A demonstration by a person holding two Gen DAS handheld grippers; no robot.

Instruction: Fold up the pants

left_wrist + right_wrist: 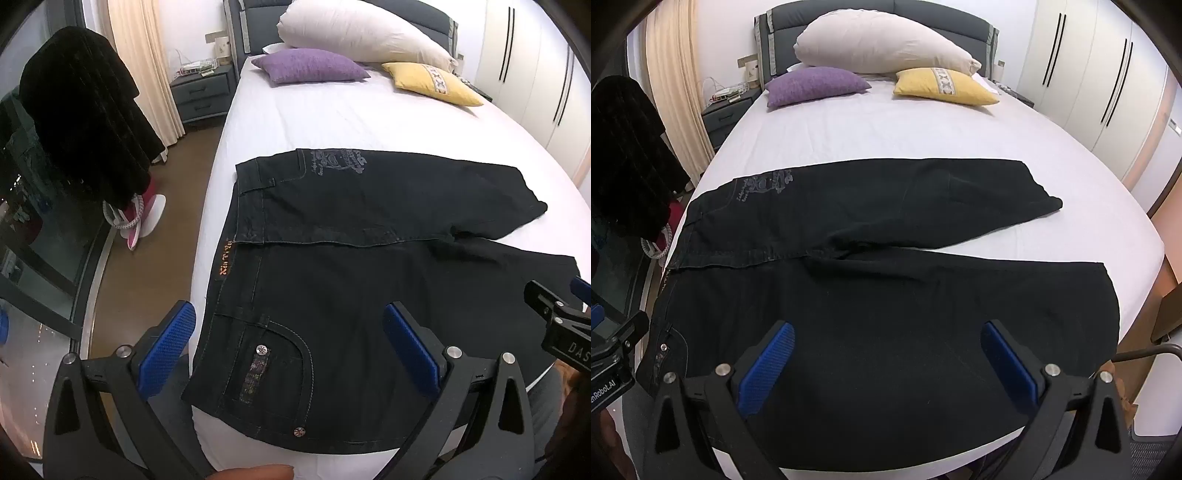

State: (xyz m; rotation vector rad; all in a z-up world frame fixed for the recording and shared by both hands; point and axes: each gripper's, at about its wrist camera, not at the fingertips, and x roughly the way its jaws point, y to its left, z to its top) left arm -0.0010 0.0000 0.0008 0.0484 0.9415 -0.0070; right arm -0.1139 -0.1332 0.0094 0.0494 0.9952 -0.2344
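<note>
Black denim pants [332, 266] [886, 295] lie spread flat on the white bed [332, 118] [905, 129], waistband at the left, both legs running right and splayed apart. My left gripper [291, 332] hovers open over the near pocket and waistband corner, its blue pads wide apart with nothing between them. My right gripper [886, 354] hangs open above the near leg, pads apart and empty. The right gripper's black body [554, 317] shows at the right edge of the left wrist view; the left gripper's body [617, 354] shows at the left edge of the right wrist view.
A purple cushion [816, 86], a yellow cushion [942, 86] and a large white pillow [882, 42] sit at the headboard. A nightstand [201, 92] and a dark garment on a rack [85, 110] stand left of the bed. White wardrobe doors [1089, 81] line the right.
</note>
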